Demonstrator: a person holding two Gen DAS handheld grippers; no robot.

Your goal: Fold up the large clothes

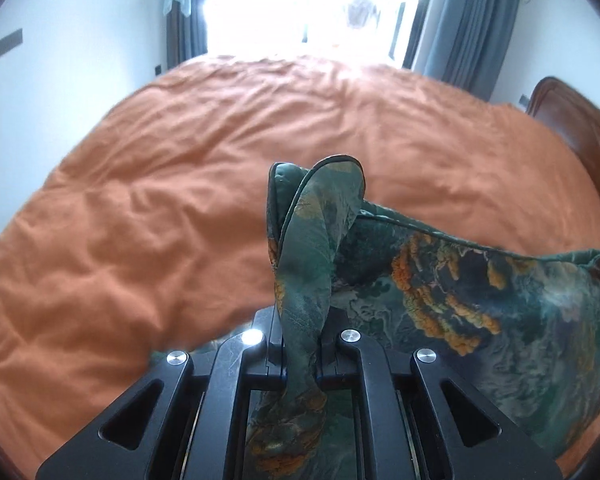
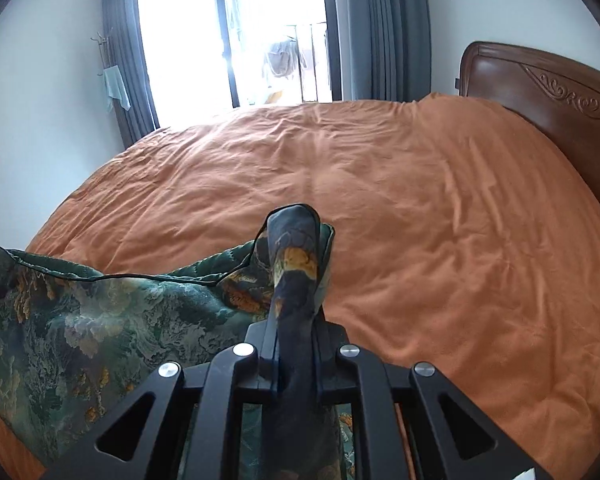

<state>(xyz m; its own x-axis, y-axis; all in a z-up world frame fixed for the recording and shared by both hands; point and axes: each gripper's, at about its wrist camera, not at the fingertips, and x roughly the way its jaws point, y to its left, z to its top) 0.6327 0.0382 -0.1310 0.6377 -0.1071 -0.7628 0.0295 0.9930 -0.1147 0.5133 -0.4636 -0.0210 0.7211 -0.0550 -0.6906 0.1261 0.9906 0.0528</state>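
A dark green garment with orange and grey print (image 1: 460, 292) is lifted over an orange bed cover (image 1: 160, 208). My left gripper (image 1: 300, 344) is shut on one bunched corner of it, and the pinched cloth stands up in a fold above the jaws. The rest of the cloth stretches away to the right in this view. In the right wrist view my right gripper (image 2: 296, 344) is shut on another corner of the same garment (image 2: 100, 320), whose body hangs off to the left, its piped hem taut between the two grips.
The orange bed cover (image 2: 420, 220) fills most of both views. A carved brown headboard (image 2: 548, 88) stands at the right. Beyond the bed are a bright glass door (image 2: 236, 40), grey curtains (image 2: 384, 28) and white walls.
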